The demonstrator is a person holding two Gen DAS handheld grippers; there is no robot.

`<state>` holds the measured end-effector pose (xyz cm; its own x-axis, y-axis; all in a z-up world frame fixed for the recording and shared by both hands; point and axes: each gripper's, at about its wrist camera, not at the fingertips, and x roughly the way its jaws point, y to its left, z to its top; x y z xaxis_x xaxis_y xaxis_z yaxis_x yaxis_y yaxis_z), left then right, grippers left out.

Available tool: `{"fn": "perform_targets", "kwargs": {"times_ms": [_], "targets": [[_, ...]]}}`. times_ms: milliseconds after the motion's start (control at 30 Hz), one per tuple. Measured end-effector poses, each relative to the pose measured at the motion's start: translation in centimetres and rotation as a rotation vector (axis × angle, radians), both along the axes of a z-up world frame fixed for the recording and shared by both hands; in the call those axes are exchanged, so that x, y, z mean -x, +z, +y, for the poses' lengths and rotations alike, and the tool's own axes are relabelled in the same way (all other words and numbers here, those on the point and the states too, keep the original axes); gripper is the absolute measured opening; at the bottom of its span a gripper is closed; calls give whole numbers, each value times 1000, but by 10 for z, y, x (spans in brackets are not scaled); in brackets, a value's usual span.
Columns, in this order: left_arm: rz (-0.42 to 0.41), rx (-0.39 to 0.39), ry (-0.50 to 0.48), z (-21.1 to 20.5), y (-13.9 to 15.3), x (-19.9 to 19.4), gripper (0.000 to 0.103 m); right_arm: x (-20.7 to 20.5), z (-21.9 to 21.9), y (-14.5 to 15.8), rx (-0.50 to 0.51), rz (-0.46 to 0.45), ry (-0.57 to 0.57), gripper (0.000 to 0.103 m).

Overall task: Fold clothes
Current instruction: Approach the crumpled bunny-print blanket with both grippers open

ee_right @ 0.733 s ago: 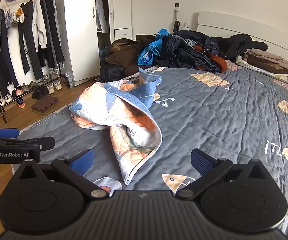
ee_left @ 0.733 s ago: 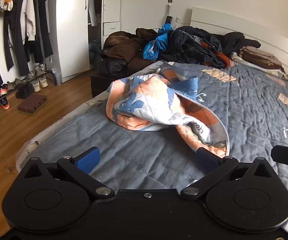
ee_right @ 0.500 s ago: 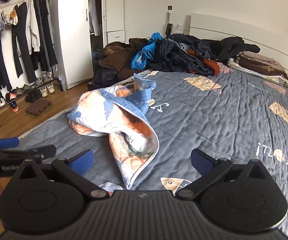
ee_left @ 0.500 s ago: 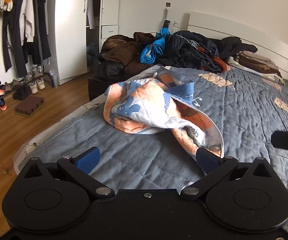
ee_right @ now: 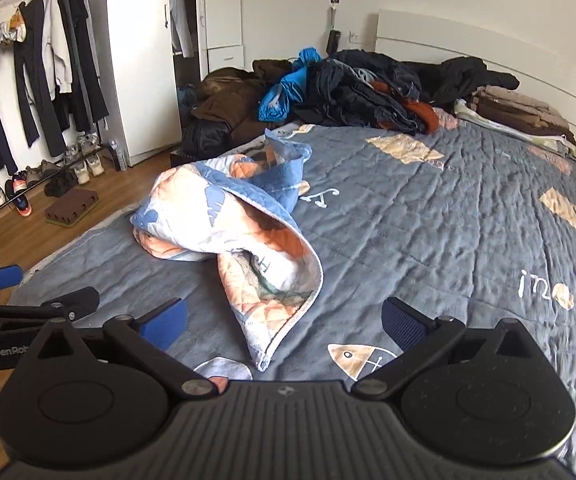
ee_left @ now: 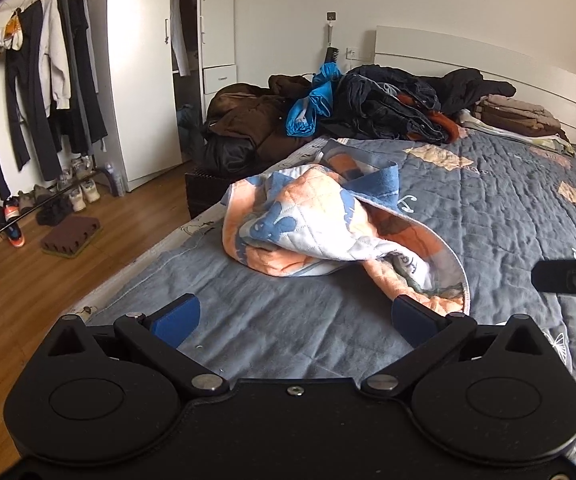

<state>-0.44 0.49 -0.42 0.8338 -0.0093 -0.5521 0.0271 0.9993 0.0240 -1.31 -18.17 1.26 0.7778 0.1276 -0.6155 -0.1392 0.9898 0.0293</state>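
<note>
Both claws wide open, empty, left claw (ee_left: 294, 318), right claw (ee_right: 283, 320)

- "GenRob", cut off at the edge, in white on the black body of the left gripper (ee_right: 39, 312), just left of the right gripper's left finger.
- White letters on the grey bedspread (ee_right: 448, 216), beyond the right finger, seen upside down; not legible.

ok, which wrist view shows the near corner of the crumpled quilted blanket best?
Right wrist: the quilted blanket lies centred and its near corner is fully visible. In the left wrist view that corner sits partly behind the left gripper, open.
</note>
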Motion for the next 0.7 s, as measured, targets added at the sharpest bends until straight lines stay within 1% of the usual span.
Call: {"fn": "perform_targets", "kwargs": {"times_ms": [100,167,233,333,400,467,567,600,633,700], "targets": [[43,-12,-3,4,-8,-6,103,-12,3,0,0,10,7,103],[79,-4,11,6,-3,-8,103,-18,2,0,-11,12,11,103],[55,-4,-22,1,12,-8,103,-24,2,-1,-32,13,24,103],[43,-20,-16,-6,25,-21,103,-30,2,-2,-41,4,37,103],[34,-7,-4,-5,27,-29,103,-36,5,-5,-31,6,44,103],[21,-14,-27,-5,25,-32,103,-43,10,-6,-9,2,62,103],[13,-67,-44,-5,24,-41,103,-56,17,-3,19,-12,69,103],[12,-80,-41,-4,24,-45,103,-61,19,-1,12,-18,65,103],[21,-76,-32,-1,24,-49,103,-66,20,1,-2,-18,63,103],[36,-48,-20,7,27,-55,103,-75,23,5,-28,-18,60,103]]}}
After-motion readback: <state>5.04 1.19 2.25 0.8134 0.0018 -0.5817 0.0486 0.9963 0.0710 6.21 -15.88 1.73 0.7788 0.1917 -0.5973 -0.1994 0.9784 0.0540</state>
